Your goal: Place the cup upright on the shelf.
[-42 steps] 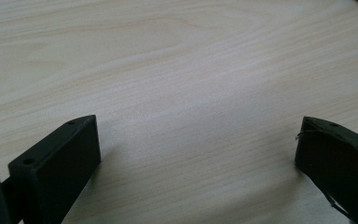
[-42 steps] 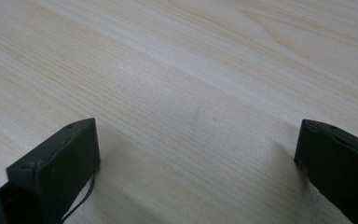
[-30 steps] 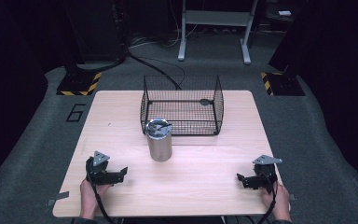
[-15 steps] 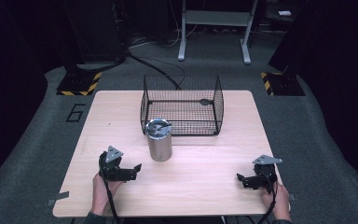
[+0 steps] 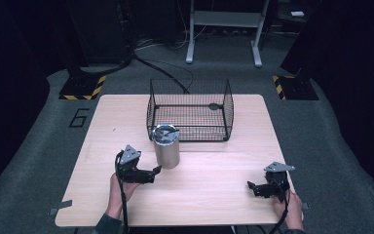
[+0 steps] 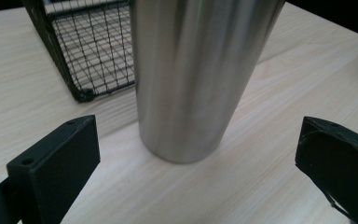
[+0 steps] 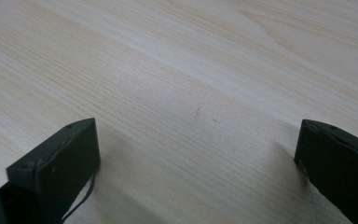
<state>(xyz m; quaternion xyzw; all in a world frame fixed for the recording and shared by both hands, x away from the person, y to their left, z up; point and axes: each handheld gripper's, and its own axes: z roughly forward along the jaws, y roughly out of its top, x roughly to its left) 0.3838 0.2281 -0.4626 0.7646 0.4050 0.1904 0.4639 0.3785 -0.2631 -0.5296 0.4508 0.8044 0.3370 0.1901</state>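
Steel cup (image 5: 166, 146) stands upright on the table (image 5: 214, 195), untouched, just in front of the wire basket (image 5: 190, 109). Left tongs (image 5: 152, 171) gape just beside it, grasp not yet made. Right tongs (image 5: 253, 187) rest apart, well away.

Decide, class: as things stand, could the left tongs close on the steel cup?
Probably yes. The left tongs are open, low on the table, with the steel cup upright straight ahead between the jaws. The wire basket stands behind it, not between.

Wire basket (image 5: 190, 109) on wooden table (image 5: 224, 195)
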